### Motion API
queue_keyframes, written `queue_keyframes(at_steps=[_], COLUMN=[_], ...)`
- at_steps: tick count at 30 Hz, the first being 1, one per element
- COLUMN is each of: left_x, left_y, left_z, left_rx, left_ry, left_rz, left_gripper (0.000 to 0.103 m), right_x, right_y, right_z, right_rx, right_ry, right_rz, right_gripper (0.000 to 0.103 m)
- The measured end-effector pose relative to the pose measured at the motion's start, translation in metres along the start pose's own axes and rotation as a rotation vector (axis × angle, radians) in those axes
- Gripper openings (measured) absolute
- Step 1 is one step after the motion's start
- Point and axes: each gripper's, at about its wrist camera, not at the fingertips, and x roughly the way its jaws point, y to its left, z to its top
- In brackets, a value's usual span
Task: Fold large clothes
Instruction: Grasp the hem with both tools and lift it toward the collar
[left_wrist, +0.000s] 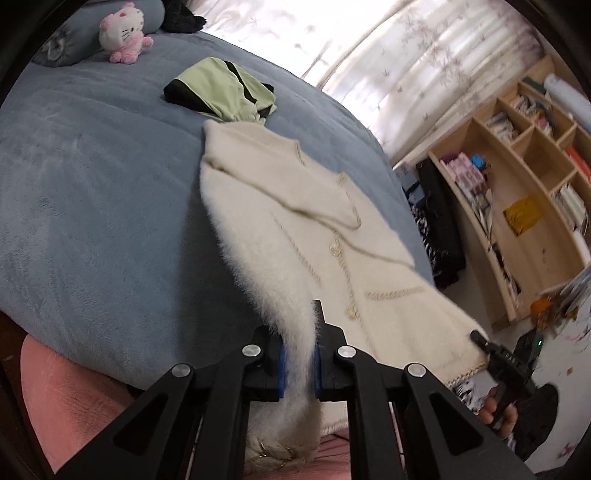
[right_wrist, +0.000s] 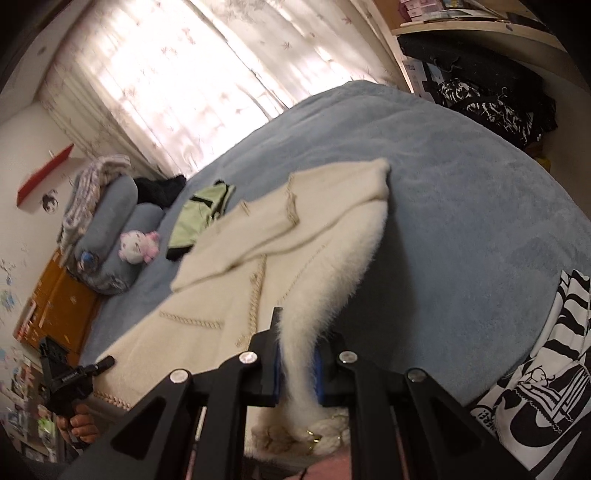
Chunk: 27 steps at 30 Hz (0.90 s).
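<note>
Now both grippers, left gripper and right gripper, are pinching the cardigan's fluffy hem corners. Ideally they are lifting level, carrying the hem toward the collar at 12 o'clock on the bed.

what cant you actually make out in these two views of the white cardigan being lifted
- Left wrist view: the cream cardigan's hem corner, cut off behind the left gripper.
- Right wrist view: its other corner, hidden behind the right gripper.
- Both views: its underside, against the blue bedspread.
- Left wrist view: shelf contents, blurred.
</note>
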Motion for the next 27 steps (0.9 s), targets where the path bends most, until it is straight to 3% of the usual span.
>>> queue_keyframes(at_steps=[9, 15, 18, 21, 22, 23, 24, 25, 27], left_x=[0.029, 0.089, 0.132, 0.182, 0.199, 0.209, 0.218, 0.221, 0.232], left_y=[0.022, 0.023, 0.027, 0.042, 0.048, 0.052, 0.057, 0.06, 0.069], left_z=[0.086, 0.18, 0.221, 0.256, 0.265, 0.27, 0.278, 0.28, 0.288], left_rx=[-0.134, -0.121, -0.122, -0.179, -0.195, -0.201, -0.203, -0.203, -0.209], left_ry=[-0.085, -0.115, -0.083, -0.007, 0.016, 0.016, -0.01, -0.033, -0.051], left_rz=[-0.021, 0.041, 0.066, 0.067, 0.053, 0.065, 0.103, 0.118, 0.146], left_gripper=[0.008, 0.009, 0.017, 0.035, 0.051, 0.078, 0.088, 0.094, 0.094], right_x=[0.04, 0.108, 0.155, 0.196, 0.21, 0.223, 0.233, 0.242, 0.258], right_y=[-0.034, -0.045, -0.045, -0.049, -0.05, -0.051, -0.052, -0.054, -0.061], right_z=[0.073, 0.158, 0.199, 0.221, 0.225, 0.227, 0.229, 0.23, 0.23], right_rx=[0.21, 0.259, 0.239, 0.233, 0.227, 0.214, 0.203, 0.2, 0.198], right_ry=[-0.063, -0.076, -0.031, 0.011, 0.022, 0.037, 0.044, 0.042, 0.05], right_rz=[0.076, 0.056, 0.005, -0.028, -0.02, -0.007, -0.018, -0.034, -0.046], right_gripper=[0.012, 0.013, 0.02, 0.038, 0.041, 0.046, 0.049, 0.054, 0.055])
